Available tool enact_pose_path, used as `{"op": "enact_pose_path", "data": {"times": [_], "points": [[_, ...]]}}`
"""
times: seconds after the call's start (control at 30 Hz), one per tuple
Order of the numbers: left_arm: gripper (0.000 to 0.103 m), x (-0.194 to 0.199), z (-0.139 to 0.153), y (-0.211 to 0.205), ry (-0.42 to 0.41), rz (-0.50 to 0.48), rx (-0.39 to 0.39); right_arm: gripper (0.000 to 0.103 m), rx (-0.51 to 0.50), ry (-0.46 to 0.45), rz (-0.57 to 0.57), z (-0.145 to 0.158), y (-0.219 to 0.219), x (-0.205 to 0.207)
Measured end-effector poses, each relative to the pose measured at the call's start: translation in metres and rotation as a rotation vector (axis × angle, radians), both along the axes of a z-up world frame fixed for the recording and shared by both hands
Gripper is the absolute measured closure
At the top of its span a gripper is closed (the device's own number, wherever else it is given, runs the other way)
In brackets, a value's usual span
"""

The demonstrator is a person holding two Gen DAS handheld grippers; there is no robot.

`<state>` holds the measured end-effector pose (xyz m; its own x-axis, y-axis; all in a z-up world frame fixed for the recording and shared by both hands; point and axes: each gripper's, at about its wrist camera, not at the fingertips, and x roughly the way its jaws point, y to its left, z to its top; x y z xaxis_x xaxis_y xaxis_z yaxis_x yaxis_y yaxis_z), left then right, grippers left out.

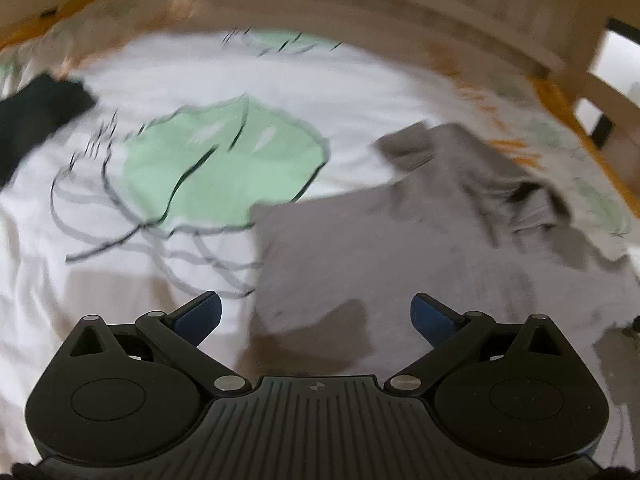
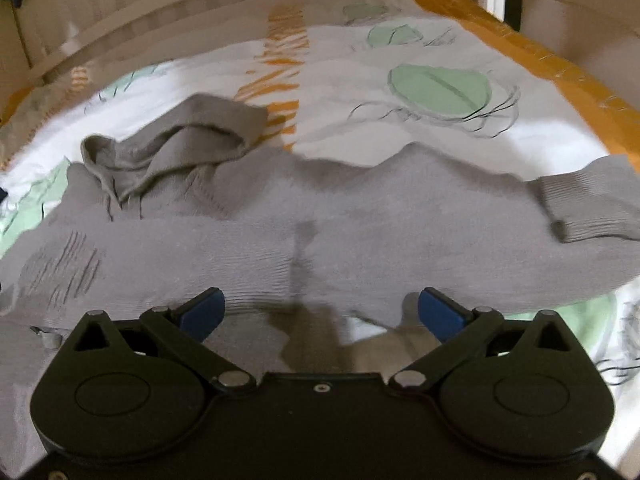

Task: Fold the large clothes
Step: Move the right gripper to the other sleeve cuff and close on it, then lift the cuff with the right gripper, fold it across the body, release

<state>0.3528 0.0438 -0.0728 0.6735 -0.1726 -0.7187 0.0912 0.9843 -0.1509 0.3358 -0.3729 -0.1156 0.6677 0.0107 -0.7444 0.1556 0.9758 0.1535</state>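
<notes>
**Right wrist view says it all: grey hoodie is half tidy, both grippers empty**

Right wrist camera has the grey knitted hooded sweater point(image 2: 360, 216) spread across the middle of the frame on the white bedsheet with green leaf prints and orange stripes point(image 2: 400, 48). Its hood point(image 2: 172, 148) is bunched up at upper left, one ribbed cuff point(image 2: 592, 208) lies at the right edge, and another sleeve end point(image 2: 248, 256) is folded over the body just ahead of the fingers. The right gripper point(image 2: 320, 306) has its jaws spread wide with nothing between them, hovering over the near hem.

From the left wrist camera, the left gripper point(image 1: 316, 312) is also wide open and empty, with the sweater filling the centre-right of the frame. A black cloth point(image 1: 36, 120) sits at upper left, well apart. That picture is pretty blurry, so the details are fuzzy.

My take on doing this step well: flatten that hood first, or it'll make a lump in every later fold. Then pinch both layers at the hem corners, one gripper each, and lift evenly so the knit doesn't stretch or drag the sheet. The cuff on the right probably wants tucking across the body before folding in half.
</notes>
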Motion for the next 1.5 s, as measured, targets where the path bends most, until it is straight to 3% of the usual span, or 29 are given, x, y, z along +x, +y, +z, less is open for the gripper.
{"op": "enact_pose_path", "data": {"times": [0.1,0.17,0.3,0.53,0.73,0.9,1.0,1.13,1.2,1.3,1.37,1.43,1.5], "points": [[0.001,-0.003,0.007,-0.011,-0.023,-0.054,-0.023,0.001,-0.003,-0.023,-0.030,0.008,-0.020,-0.008],[0.001,-0.001,0.001,-0.018,0.003,-0.081,-0.044,0.001,-0.014,-0.030,-0.059,0.010,-0.035,-0.013],[0.001,0.002,-0.021,-0.028,0.070,-0.108,-0.057,0.001,-0.129,-0.033,-0.129,0.008,-0.060,-0.016],[0.001,-0.003,-0.036,-0.047,0.068,-0.127,0.049,0.001,-0.316,-0.034,-0.216,-0.005,-0.092,-0.007],[0.001,-0.003,-0.038,-0.048,0.065,-0.118,0.066,0.012,-0.404,-0.006,-0.218,-0.022,-0.106,0.005],[0.001,-0.001,-0.037,-0.048,0.082,-0.113,0.061,0.012,-0.422,0.001,-0.200,-0.031,-0.117,0.003],[0.001,-0.001,-0.037,-0.048,0.081,-0.112,0.064,0.019,-0.493,0.016,-0.186,-0.029,-0.117,-0.001],[0.001,-0.001,-0.037,-0.048,0.082,-0.112,0.066,0.021,-0.531,0.022,-0.160,-0.032,-0.116,0.000],[0.001,-0.001,-0.037,-0.049,0.082,-0.113,0.065,0.026,-0.566,0.019,-0.137,-0.035,-0.112,0.005],[0.001,0.000,-0.037,-0.048,0.083,-0.114,0.063,0.045,-0.591,0.016,-0.090,-0.038,-0.107,0.013],[0.001,0.000,-0.037,-0.048,0.084,-0.112,0.061,0.053,-0.584,0.018,-0.069,-0.040,-0.106,0.016],[0.001,0.000,-0.036,-0.048,0.087,-0.109,0.053,0.071,-0.574,0.020,-0.063,-0.039,-0.105,0.016],[0.001,0.001,-0.034,-0.046,0.093,-0.109,0.043,0.078,-0.515,0.016,-0.082,-0.036,-0.110,0.016]]}}
